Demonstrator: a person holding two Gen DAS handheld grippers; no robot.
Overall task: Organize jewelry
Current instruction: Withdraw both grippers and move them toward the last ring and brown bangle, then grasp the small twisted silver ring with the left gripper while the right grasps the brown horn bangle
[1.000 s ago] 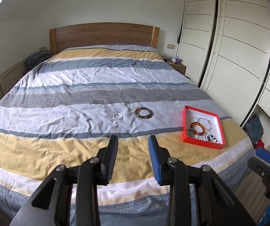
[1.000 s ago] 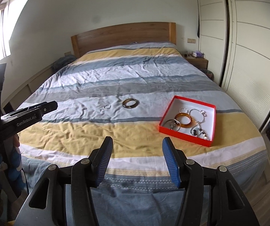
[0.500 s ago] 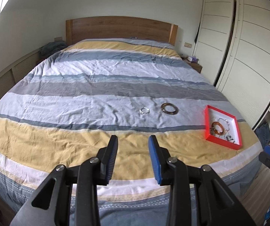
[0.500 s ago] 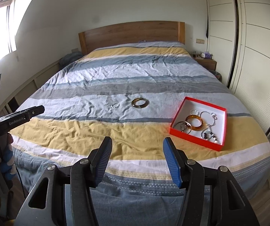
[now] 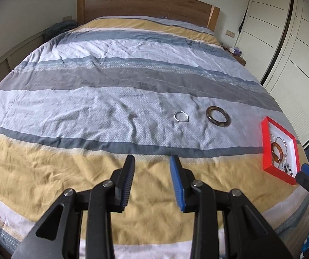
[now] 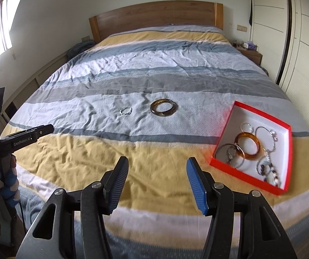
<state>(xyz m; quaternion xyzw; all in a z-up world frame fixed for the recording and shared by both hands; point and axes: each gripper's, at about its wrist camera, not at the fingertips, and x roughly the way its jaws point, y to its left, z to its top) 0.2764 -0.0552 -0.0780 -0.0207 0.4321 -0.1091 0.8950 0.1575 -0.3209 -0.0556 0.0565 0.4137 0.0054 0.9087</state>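
A brown bangle (image 5: 218, 116) (image 6: 164, 107) and a small silver bracelet (image 5: 181, 116) (image 6: 126, 110) lie loose on the pale blue stripe of the bed. A red box (image 5: 267, 149) (image 6: 227, 127) with a white inside sits at the bed's right, holding an amber bangle (image 6: 247, 145) and several silver pieces. My left gripper (image 5: 152, 165) is open and empty, over the yellow stripe, short of the bracelet. My right gripper (image 6: 157, 168) is open and empty, left of the box. Each gripper shows at the edge of the other's view.
The striped bed (image 6: 89, 155) fills both views, with a wooden headboard (image 6: 154, 17) at the far end. White wardrobe doors (image 6: 305, 54) run along the right. A nightstand (image 6: 250, 52) stands by the headboard. A low ledge (image 6: 46, 73) runs along the left wall.
Both grippers have moved closer to the bed and the jewelry looms larger. In the left view the box has slid toward the right edge. Both grippers stay open.
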